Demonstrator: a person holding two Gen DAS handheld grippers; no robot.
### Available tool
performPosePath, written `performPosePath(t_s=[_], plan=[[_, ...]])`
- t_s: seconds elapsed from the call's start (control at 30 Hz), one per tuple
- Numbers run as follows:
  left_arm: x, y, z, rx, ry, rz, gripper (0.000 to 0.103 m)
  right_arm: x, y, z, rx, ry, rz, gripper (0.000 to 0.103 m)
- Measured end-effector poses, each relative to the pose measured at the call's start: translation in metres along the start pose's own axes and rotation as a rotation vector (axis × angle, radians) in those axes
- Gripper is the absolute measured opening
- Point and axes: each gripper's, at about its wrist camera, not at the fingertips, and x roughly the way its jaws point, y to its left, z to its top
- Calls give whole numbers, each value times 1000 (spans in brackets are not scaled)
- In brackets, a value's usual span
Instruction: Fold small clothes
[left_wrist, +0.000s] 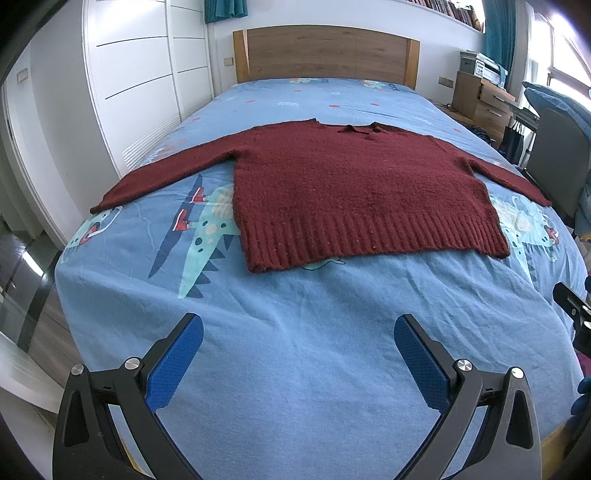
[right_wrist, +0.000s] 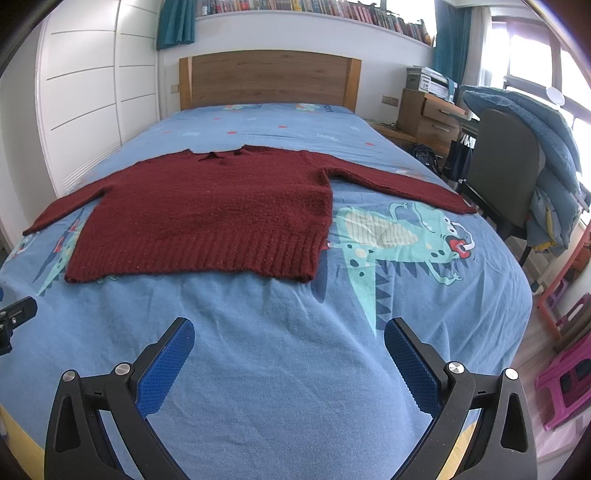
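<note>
A dark red knitted sweater (left_wrist: 351, 184) lies flat on the blue dinosaur-print bedsheet (left_wrist: 295, 350), both sleeves spread out to the sides, ribbed hem towards me. It also shows in the right wrist view (right_wrist: 214, 218). My left gripper (left_wrist: 298, 332) is open and empty, hovering over bare sheet in front of the hem. My right gripper (right_wrist: 289, 334) is open and empty too, over the sheet in front of the hem's right part. Each gripper's edge shows in the other's view, the right (left_wrist: 572, 306) and the left (right_wrist: 14, 314).
A wooden headboard (left_wrist: 325, 51) stands at the far end. White wardrobes (left_wrist: 133, 74) line the left side. A chair with a blue quilt (right_wrist: 517, 155), a wooden drawer unit (right_wrist: 428, 114) and pink stools (right_wrist: 569, 380) stand on the right.
</note>
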Motion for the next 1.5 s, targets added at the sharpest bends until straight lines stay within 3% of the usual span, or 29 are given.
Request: performPosePath(t_s=[0.7, 1.17, 1.5], plan=[[-16, 6, 7, -22, -48, -31, 102, -1, -1, 5, 12, 7, 2, 103], [3, 8, 17, 24, 68, -59, 102, 15, 1, 15, 19, 60, 15, 103], [18, 15, 30, 5, 99, -63, 102, 37, 3, 23, 5, 113, 31, 103]])
